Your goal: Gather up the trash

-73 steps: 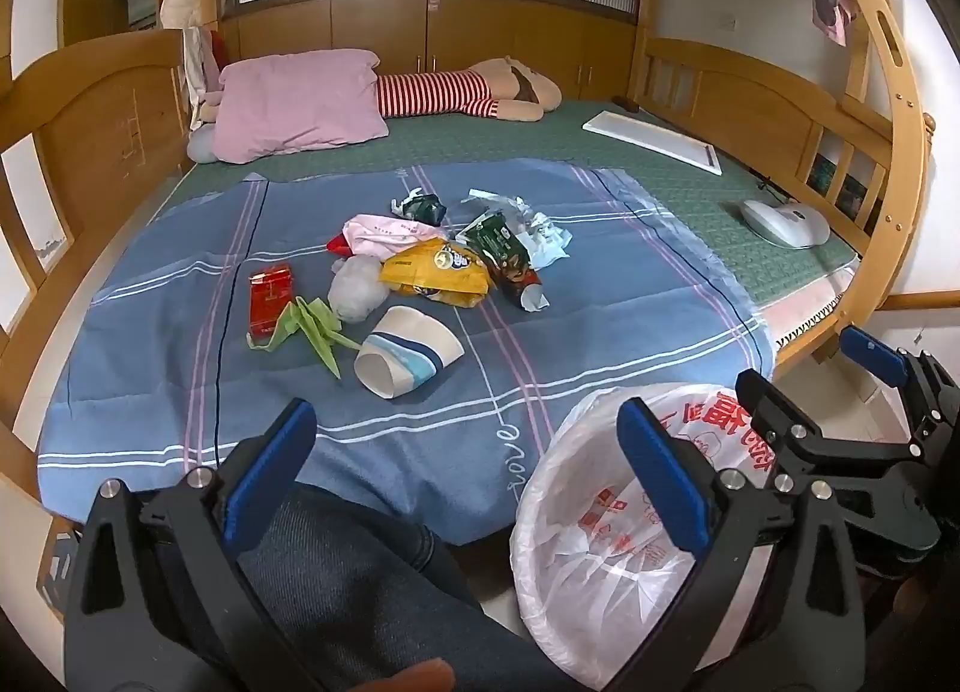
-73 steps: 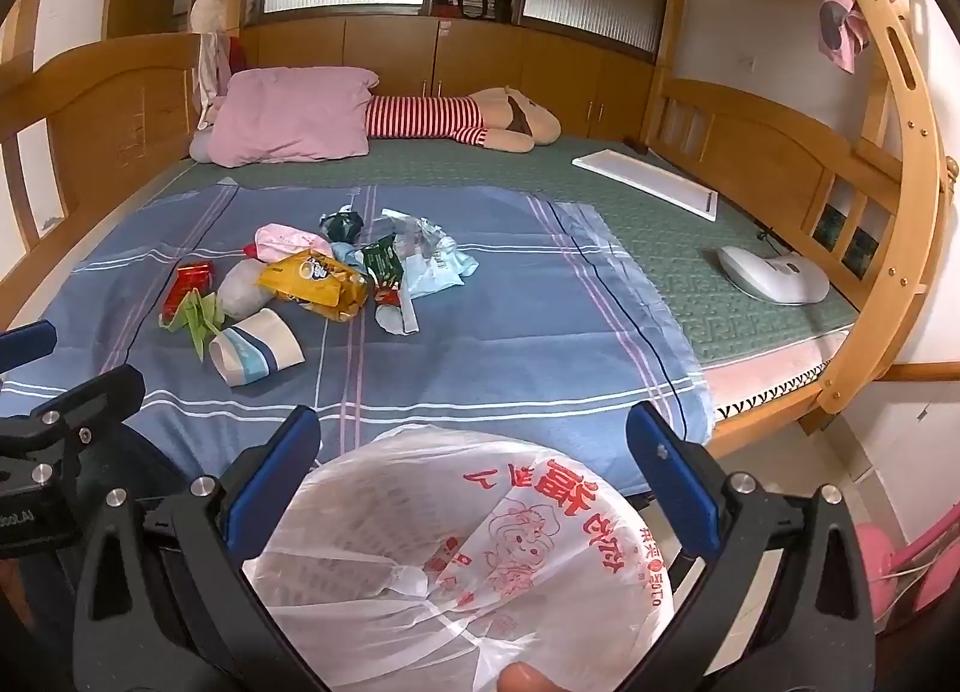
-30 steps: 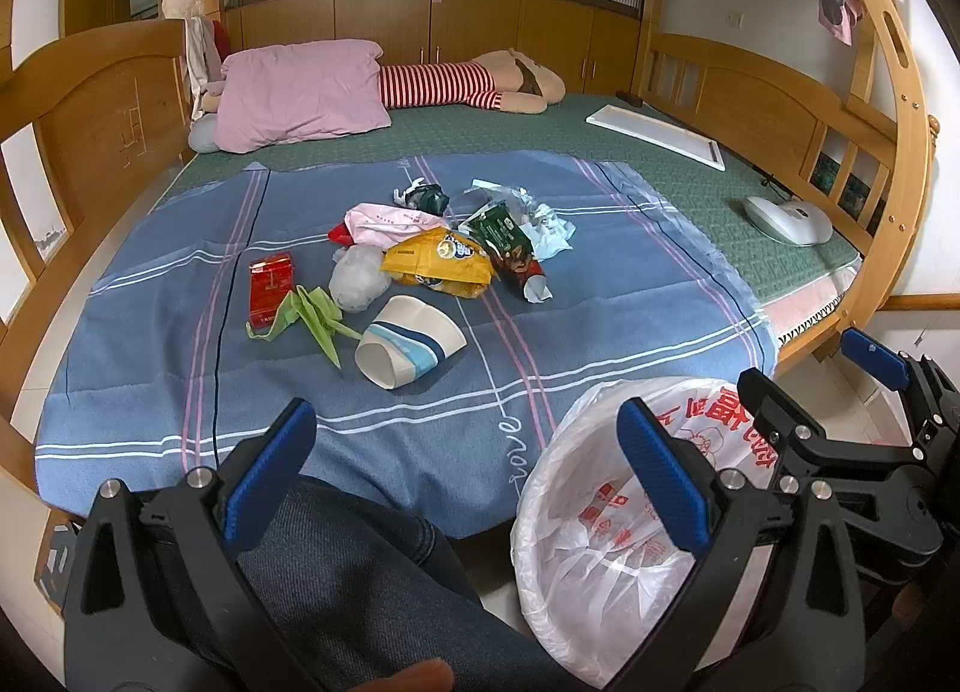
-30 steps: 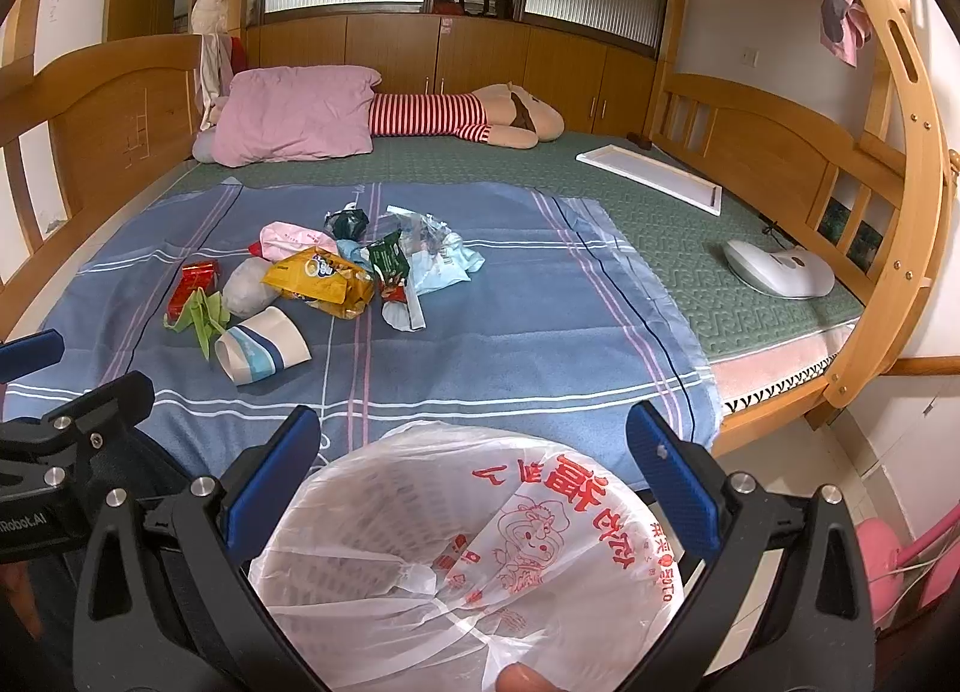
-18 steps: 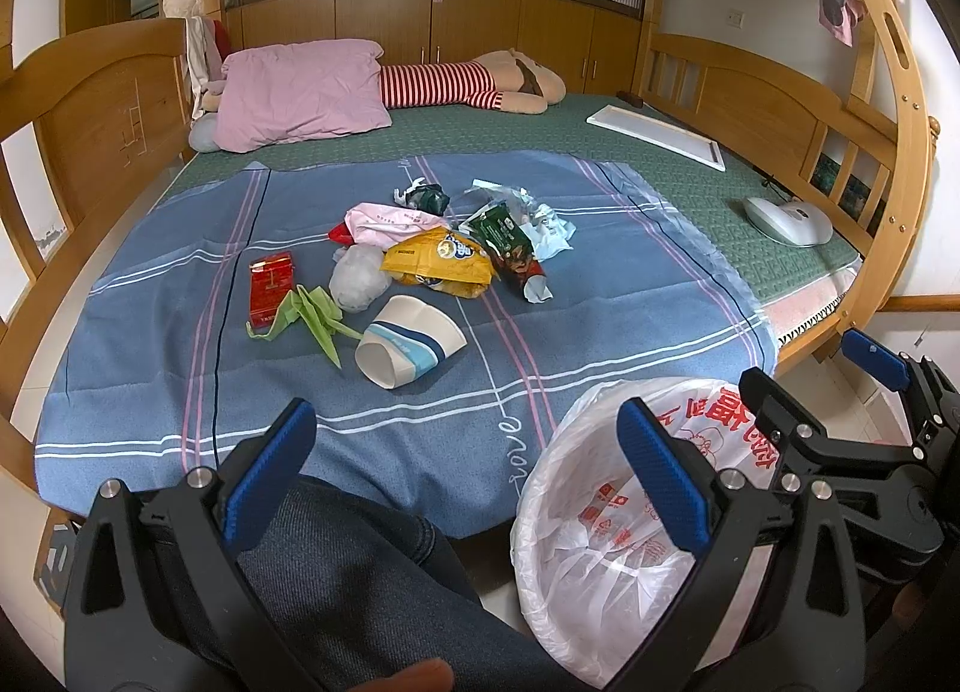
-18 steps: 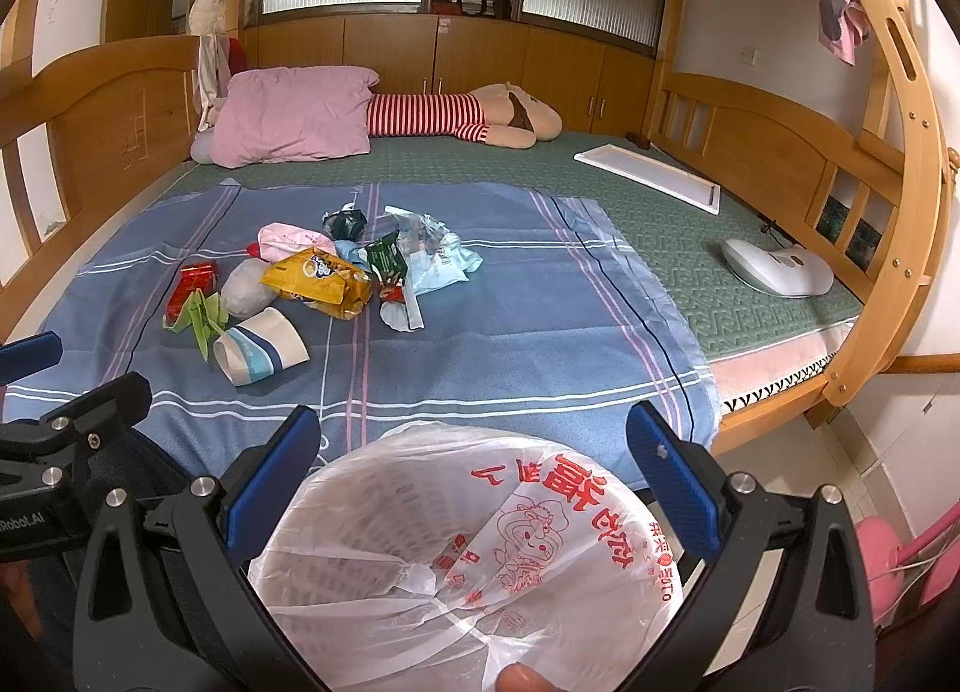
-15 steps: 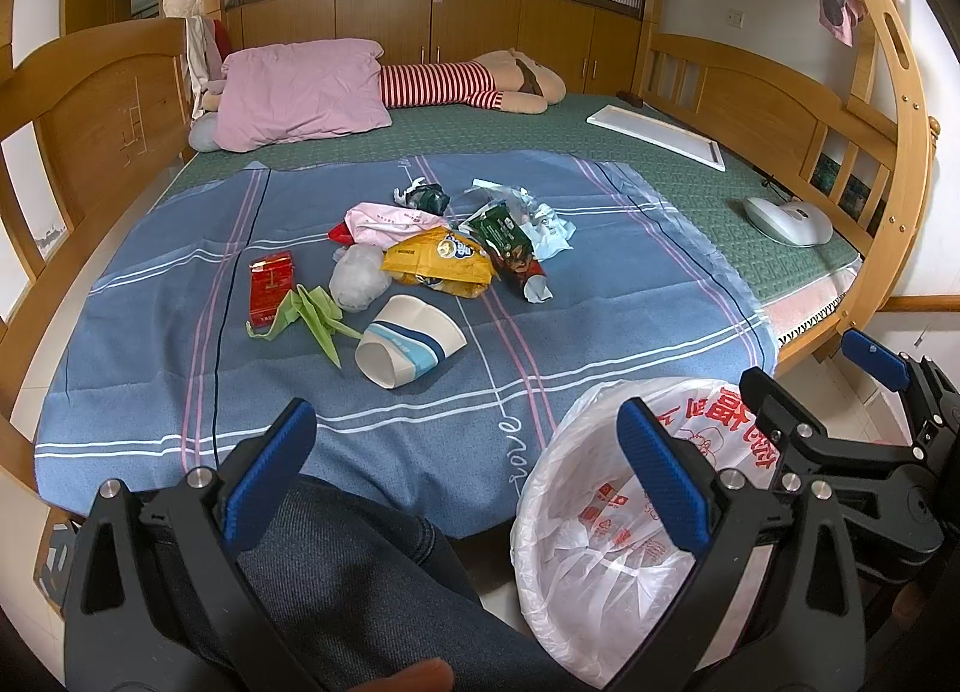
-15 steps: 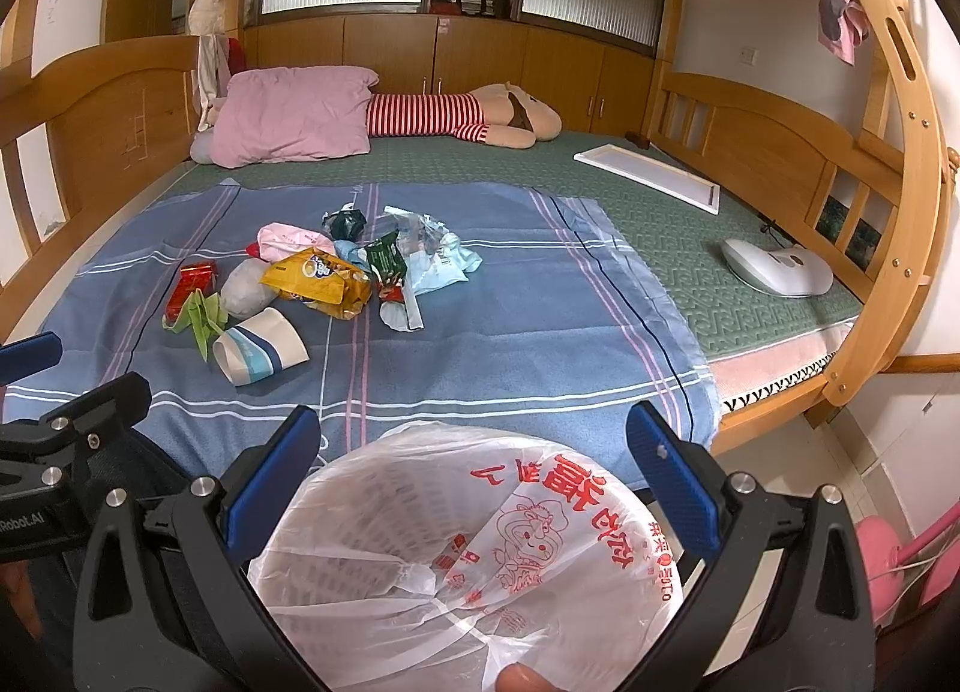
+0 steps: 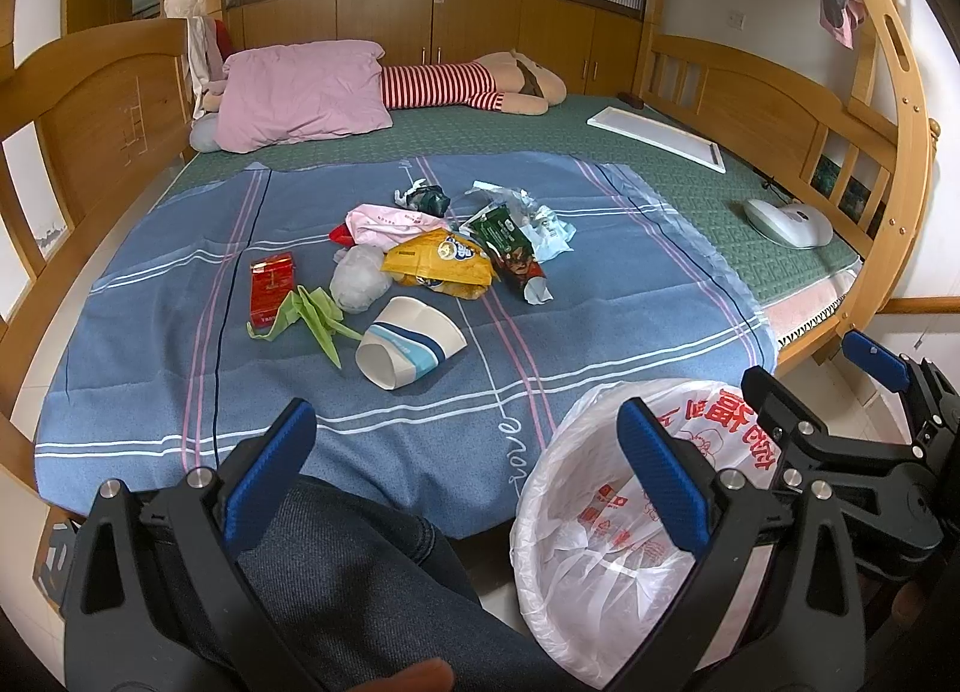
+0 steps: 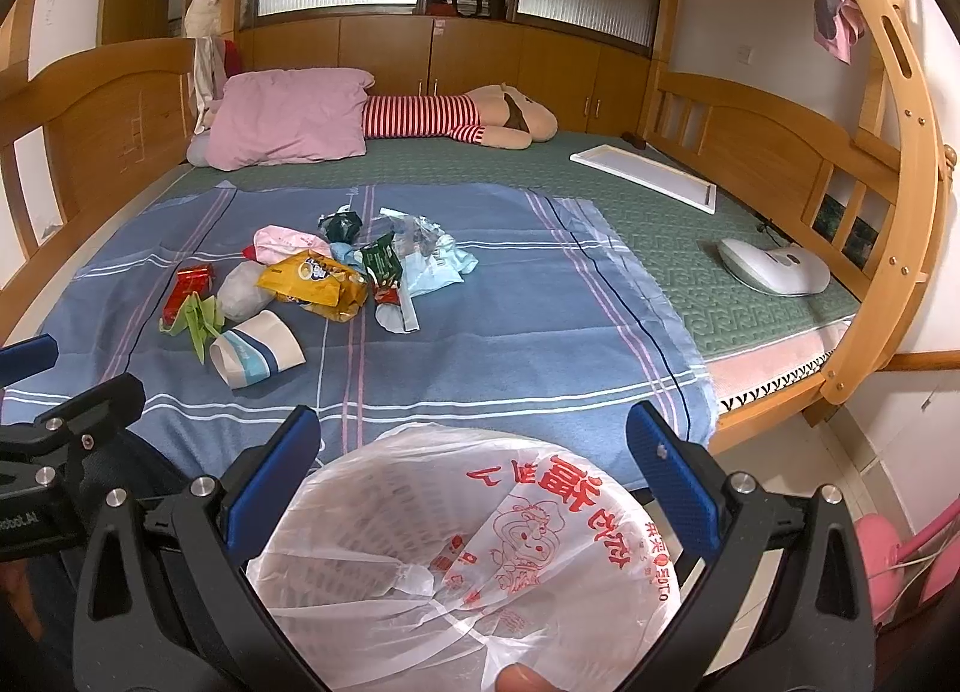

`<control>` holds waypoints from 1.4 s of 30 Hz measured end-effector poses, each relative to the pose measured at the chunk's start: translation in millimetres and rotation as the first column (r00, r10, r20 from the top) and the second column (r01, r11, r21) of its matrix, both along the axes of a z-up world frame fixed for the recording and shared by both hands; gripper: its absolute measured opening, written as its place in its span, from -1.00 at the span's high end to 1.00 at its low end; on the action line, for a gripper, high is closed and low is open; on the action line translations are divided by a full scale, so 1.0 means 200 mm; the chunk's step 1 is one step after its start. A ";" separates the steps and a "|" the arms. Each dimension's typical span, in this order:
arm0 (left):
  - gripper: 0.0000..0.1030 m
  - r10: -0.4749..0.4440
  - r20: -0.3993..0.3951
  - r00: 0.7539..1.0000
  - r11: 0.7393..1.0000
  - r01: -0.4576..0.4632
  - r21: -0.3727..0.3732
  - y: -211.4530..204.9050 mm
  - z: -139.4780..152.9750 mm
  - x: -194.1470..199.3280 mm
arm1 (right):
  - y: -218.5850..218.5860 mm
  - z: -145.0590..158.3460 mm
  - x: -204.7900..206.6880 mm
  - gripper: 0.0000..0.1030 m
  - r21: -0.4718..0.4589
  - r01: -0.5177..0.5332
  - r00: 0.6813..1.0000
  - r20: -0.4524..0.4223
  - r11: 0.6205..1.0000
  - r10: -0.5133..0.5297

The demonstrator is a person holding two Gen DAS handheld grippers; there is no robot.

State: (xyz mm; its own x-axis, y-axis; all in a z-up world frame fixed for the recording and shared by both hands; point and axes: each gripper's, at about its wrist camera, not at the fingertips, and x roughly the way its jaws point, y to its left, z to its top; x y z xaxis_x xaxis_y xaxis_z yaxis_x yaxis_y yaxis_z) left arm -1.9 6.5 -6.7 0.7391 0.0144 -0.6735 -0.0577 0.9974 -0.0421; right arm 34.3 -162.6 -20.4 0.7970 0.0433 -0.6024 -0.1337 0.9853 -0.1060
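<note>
Above the lined bin [image 10: 420,548], both grippers' jaws gape, trash [image 9: 432,266] beyond.

Both grippers are held low and level, side by side, pointing forward. The left gripper [image 9: 465,476] has its blue-padded fingers [image 9: 270,473] spread wide with nothing between them, above the person's jeans-clad leg [image 9: 360,578]. The right gripper [image 10: 474,482] is equally wide, its fingers [image 10: 672,491] gripping nothing. A fingertip [image 10: 525,679] shows at the bottom edge of the right wrist view.
</note>
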 end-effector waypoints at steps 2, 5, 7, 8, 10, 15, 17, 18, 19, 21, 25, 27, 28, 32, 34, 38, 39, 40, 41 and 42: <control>-0.94 0.000 -0.001 1.000 1.000 0.000 -0.001 0.00 0.00 0.00 | -0.01 0.00 0.00 -0.95 0.003 0.003 1.000 -0.001 1.000 -0.003; -0.94 0.000 -0.001 1.000 1.000 0.000 -0.001 0.00 0.00 0.00 | -0.01 0.00 0.00 -0.95 0.005 0.006 1.000 -0.003 1.000 -0.006; -0.94 0.000 -0.001 1.000 1.000 0.000 -0.001 0.00 0.00 0.00 | -0.01 0.00 0.00 -0.94 0.004 0.007 1.000 -0.003 1.000 -0.007; -0.94 0.000 -0.001 1.000 1.000 0.000 -0.001 0.00 0.00 0.00 | -0.01 0.00 0.00 -0.94 0.005 0.007 1.000 -0.003 1.000 -0.007; -0.94 0.001 -0.001 1.000 1.000 -0.001 -0.001 0.00 0.00 0.00 | -0.01 0.00 0.00 -0.94 0.005 0.007 1.000 -0.004 1.000 -0.007; -0.94 0.000 -0.001 1.000 1.000 0.000 -0.001 0.00 0.00 0.00 | -0.01 0.00 0.00 -0.94 0.005 0.006 1.000 -0.003 1.000 -0.006; -0.94 0.000 -0.002 1.000 1.000 0.000 -0.002 0.00 0.00 0.00 | -0.01 0.00 0.00 -0.95 0.005 0.007 1.000 -0.004 1.000 -0.007; -0.94 0.000 -0.001 1.000 1.000 0.000 -0.002 0.00 0.00 0.00 | -0.02 0.00 0.00 -0.95 0.006 0.008 1.000 -0.004 1.000 -0.008; -0.94 0.000 -0.002 1.000 1.000 0.000 -0.002 0.00 0.00 0.00 | -0.02 0.00 0.00 -0.94 0.006 0.008 1.000 -0.004 1.000 -0.008; -0.94 0.000 -0.002 1.000 1.000 0.000 -0.001 0.00 0.00 0.00 | -0.03 0.00 0.01 -0.94 0.007 0.011 1.000 -0.004 1.000 -0.011; -0.94 0.003 -0.003 1.000 1.000 -0.003 0.002 0.02 -0.01 0.01 | -0.03 0.00 0.01 -0.94 -0.003 0.017 1.000 0.001 1.000 -0.017; -0.94 0.016 0.008 1.000 1.000 -0.016 0.005 0.06 -0.01 0.04 | -0.05 0.01 0.02 -0.94 -0.020 0.035 0.999 0.012 0.999 -0.034; -0.94 0.028 0.013 1.000 1.000 -0.028 0.002 0.11 -0.01 0.07 | -0.06 0.02 0.04 -0.94 -0.024 0.048 0.999 0.016 0.999 -0.048; -0.94 0.195 0.017 0.981 0.980 -0.194 -0.048 0.44 0.01 0.22 | -0.12 0.04 0.09 -0.94 -0.019 0.089 0.996 0.033 0.996 -0.089; -0.94 0.279 -0.034 0.960 0.953 -0.282 -0.112 0.66 -0.03 0.30 | -0.13 0.04 0.15 -0.94 -0.005 0.083 0.996 0.015 0.997 -0.083; -0.81 0.268 -0.198 0.943 0.905 -0.316 -0.285 0.95 -0.21 0.47 | -0.10 -0.05 0.34 -0.94 0.086 0.044 0.989 -0.148 0.995 -0.030; -0.54 0.257 -0.239 0.936 0.894 -0.325 -0.310 0.98 -0.26 0.50 | -0.08 -0.07 0.37 -0.94 0.118 0.027 0.984 -0.179 0.993 -0.006; -0.42 0.238 -0.284 0.929 0.875 -0.332 -0.352 0.99 -0.32 0.54 | -0.07 -0.09 0.38 -0.94 0.129 0.018 0.981 -0.192 0.991 0.008; -0.30 0.207 -0.321 0.924 0.856 -0.330 -0.398 0.99 -0.38 0.59 | -0.05 -0.10 0.38 -0.94 0.123 0.012 0.980 -0.197 0.992 0.012; -0.30 0.168 -0.345 0.924 0.844 -0.315 -0.433 0.97 -0.42 0.64 | -0.04 -0.11 0.37 -0.94 0.114 0.009 0.980 -0.197 0.993 0.014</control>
